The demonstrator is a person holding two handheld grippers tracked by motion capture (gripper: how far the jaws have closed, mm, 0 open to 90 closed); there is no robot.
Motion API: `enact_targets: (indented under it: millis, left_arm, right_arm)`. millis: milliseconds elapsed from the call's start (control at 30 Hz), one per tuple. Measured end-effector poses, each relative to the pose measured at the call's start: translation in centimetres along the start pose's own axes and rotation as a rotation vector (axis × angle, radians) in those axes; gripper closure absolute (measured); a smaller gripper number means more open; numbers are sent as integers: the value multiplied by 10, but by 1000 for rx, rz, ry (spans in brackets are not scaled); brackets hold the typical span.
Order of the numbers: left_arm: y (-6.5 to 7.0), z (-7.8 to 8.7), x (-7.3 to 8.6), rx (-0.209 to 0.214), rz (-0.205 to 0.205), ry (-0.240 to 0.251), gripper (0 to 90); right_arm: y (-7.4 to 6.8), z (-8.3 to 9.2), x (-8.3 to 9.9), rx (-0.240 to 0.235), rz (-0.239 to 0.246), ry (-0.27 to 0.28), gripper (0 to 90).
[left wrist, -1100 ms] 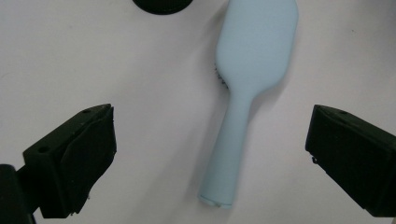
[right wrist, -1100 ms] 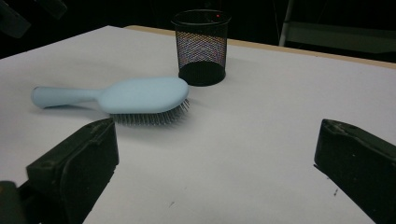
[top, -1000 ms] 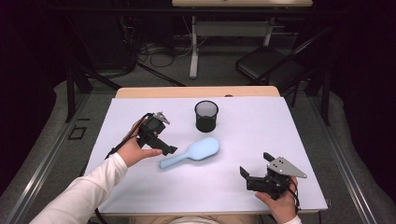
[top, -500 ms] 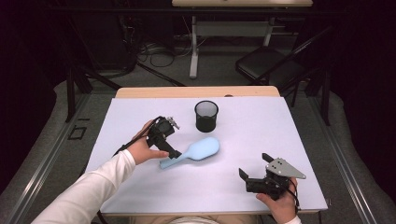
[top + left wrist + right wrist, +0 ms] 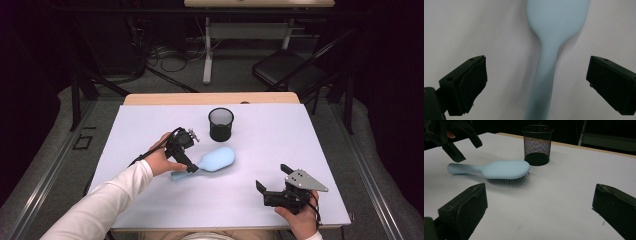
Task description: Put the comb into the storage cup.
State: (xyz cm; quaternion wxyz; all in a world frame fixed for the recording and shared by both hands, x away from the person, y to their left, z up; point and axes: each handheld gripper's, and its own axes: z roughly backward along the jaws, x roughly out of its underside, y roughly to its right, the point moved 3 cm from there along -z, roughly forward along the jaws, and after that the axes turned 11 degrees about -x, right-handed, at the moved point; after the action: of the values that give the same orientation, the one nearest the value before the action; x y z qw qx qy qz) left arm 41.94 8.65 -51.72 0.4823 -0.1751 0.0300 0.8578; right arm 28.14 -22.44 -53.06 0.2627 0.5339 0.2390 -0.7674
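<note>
A light blue hairbrush [image 5: 215, 160] lies bristles down on the white table, its handle pointing to the near left. My left gripper [image 5: 184, 161] hangs open over that handle. In the left gripper view the handle [image 5: 544, 70] runs up between the two spread jaws of the left gripper [image 5: 536, 82], touching neither. The right gripper view shows the brush [image 5: 504, 169] from the side, with the left gripper [image 5: 465, 147] above its handle end. My right gripper [image 5: 272, 178] rests open near the front right edge, with nothing between the jaws of the right gripper [image 5: 539, 212].
A black mesh cup [image 5: 221, 124] stands upright just behind the brush head, also seen as the cup [image 5: 537, 145] in the right gripper view. The white table [image 5: 310, 135] has bare room at right and far left. A dark chair [image 5: 285, 70] stands beyond the table.
My left gripper has moved right and nearer, from beside the brush to over its handle. The right gripper and the brush have stayed put.
</note>
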Motion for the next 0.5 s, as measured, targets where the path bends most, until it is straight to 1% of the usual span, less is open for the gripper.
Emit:
enact_targets:
  millis: [167,233,367,500]
  left_arm:
    - [1,-6,-2,-3,-11,-14,35]
    - [2,-6,-3,-4,-8,-13,35]
    - [2,-11,-5,-9,-19,-25,35]
    - [2,-14,-7,-5,-23,-35,38]
  right_arm:
    - [0,0,0,0,0,-1,0]
    - [0,0,0,1,3,0,0]
    - [0,0,0,2,1,0,0]
    - [0,0,0,0,2,-1,0]
